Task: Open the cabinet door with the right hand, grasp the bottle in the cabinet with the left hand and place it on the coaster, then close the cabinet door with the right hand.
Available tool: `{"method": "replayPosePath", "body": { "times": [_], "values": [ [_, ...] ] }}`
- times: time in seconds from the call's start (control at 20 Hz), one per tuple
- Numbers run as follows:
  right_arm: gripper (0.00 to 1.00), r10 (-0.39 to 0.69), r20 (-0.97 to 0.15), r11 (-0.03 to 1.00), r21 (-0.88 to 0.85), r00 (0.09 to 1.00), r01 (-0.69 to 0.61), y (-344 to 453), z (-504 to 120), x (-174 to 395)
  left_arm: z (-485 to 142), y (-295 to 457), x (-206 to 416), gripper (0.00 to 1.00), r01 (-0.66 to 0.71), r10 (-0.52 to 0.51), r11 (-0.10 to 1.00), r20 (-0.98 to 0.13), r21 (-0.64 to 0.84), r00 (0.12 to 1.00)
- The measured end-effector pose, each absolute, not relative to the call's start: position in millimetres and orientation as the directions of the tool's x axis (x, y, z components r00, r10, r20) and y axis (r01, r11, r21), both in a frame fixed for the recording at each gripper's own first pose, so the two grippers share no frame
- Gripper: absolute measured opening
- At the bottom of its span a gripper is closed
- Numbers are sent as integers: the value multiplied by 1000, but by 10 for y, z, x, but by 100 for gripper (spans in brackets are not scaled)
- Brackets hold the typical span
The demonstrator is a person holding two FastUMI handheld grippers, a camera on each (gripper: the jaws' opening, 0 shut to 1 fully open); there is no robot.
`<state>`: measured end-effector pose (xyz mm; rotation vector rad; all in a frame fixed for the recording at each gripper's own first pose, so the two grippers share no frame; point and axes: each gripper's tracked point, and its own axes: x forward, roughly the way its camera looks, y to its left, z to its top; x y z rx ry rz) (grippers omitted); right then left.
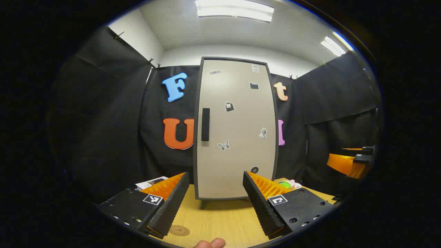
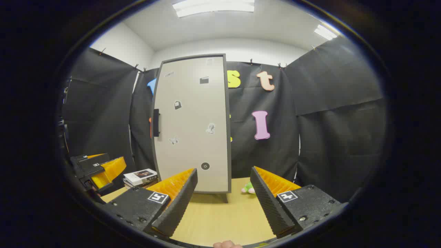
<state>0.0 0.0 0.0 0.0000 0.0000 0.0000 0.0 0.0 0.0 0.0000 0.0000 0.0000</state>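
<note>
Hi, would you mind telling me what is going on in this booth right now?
A person holds a gripper in each hand in front of a closed cabinet on a wooden table. Both the left gripper and the right gripper are open and hold nothing. The door handle is untouched, so the bottle job has not started. A coaster lies on the table near the left gripper, some books sit left of the cabinet, and a small green toy sits to its right.

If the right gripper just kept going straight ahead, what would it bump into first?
Probably the cabinet door: the right gripper points at its lower right edge, open, with bare table between. Depth is hard to judge.
</note>
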Motion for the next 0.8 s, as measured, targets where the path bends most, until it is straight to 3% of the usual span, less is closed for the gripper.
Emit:
{"method": "replayPosePath", "body": {
  "times": [0.15,0.2,0.75,0.8],
  "values": [
    [96,0,-3,1000,9,1000,0,-13,-12,-10,-5,-17,-12,95,1,0,1000,-5,5,1000],
    [100,-1,-2,1000,11,1000,1,-30,-16,-8,4,-26,-8,95,1,-1,1000,-2,5,1000],
    [100,-2,-4,1000,6,1000,2,-22,-25,-30,27,-41,-27,95,-2,2,1000,2,7,1000],
    [96,-3,-3,1000,5,1000,3,-20,-23,-39,31,-37,-30,95,-4,4,1000,2,9,1000]
  ]
}}
